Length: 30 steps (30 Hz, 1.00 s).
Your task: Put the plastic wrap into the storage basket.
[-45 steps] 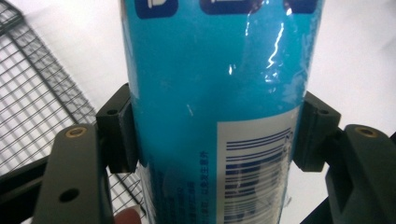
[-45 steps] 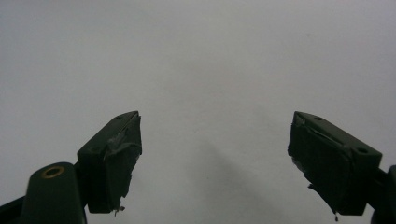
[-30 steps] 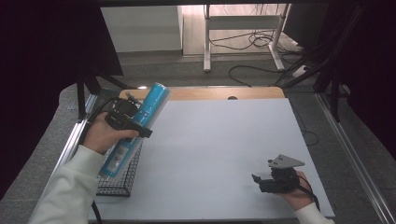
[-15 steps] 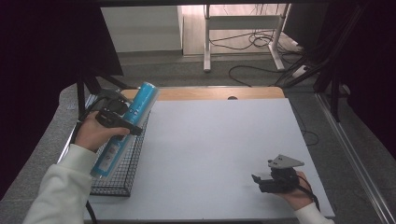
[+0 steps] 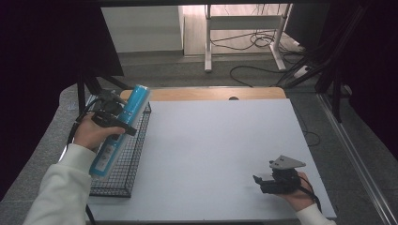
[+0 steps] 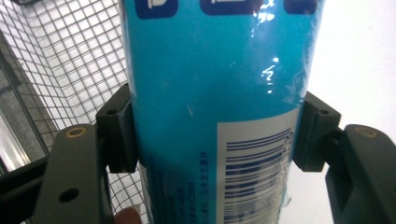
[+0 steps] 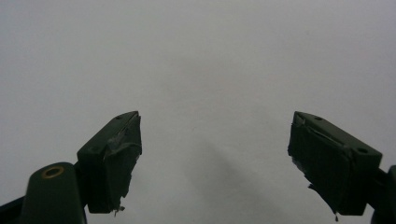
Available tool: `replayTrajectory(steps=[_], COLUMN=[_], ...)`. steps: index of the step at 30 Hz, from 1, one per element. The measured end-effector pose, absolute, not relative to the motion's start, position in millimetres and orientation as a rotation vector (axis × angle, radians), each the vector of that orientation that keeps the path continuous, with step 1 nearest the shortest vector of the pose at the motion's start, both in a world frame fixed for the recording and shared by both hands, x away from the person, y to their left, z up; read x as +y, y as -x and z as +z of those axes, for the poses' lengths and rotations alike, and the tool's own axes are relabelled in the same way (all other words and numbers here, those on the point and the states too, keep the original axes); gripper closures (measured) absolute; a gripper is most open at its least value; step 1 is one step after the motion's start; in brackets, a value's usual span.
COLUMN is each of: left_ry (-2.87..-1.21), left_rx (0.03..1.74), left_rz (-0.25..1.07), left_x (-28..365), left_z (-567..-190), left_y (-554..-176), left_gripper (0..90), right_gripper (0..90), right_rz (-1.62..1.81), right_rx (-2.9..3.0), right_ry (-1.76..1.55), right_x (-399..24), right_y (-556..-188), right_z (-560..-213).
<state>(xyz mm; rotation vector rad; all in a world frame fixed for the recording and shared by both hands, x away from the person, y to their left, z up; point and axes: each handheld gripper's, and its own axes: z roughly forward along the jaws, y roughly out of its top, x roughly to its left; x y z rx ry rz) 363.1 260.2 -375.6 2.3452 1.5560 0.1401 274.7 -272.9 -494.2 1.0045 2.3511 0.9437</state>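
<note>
A tall blue tube-shaped can [image 5: 123, 127] with a barcode label is held tilted over the black wire basket [image 5: 123, 180] at the table's left edge. My left gripper [image 5: 117, 123] is shut on the can, its two black jaws pressing the blue can [image 6: 219, 107] from both sides in the left gripper view, with basket mesh [image 6: 70, 56] behind. Low at the front right of the white table [image 5: 211, 150] rests my right gripper [image 5: 257, 180]. In the right gripper view that gripper [image 7: 215, 158] stands open with nothing between its jaws.
The wire basket hangs at the left side of the table, beside a grey floor strip [image 5: 47, 140]. A wooden table edge [image 5: 211, 93] runs along the far side. Cables [image 5: 263, 42] and a desk frame stand on the floor beyond.
My left gripper has carried the blue can leftward and lower, from over the table's corner to above the wire basket. The right gripper has stayed in place.
</note>
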Motion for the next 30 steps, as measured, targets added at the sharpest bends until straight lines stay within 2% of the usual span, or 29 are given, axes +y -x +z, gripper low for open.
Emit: replayTrajectory(steps=[18,30], left_ry=[-2.295,-2.305], left_rx=[1.745,1.823], left_rz=[0.084,0.103], left_x=[288,287], left_z=[-423,-452], left_y=[-382,-390], left_gripper=[32.0,31.9], right_gripper=[17.8,17.8], right_rz=[0.925,0.918], right_rx=[2.358,2.362], right_ry=[-1.0,-0.995], right_x=[-272,-272], right_y=[-275,-276], right_z=[-497,-497])
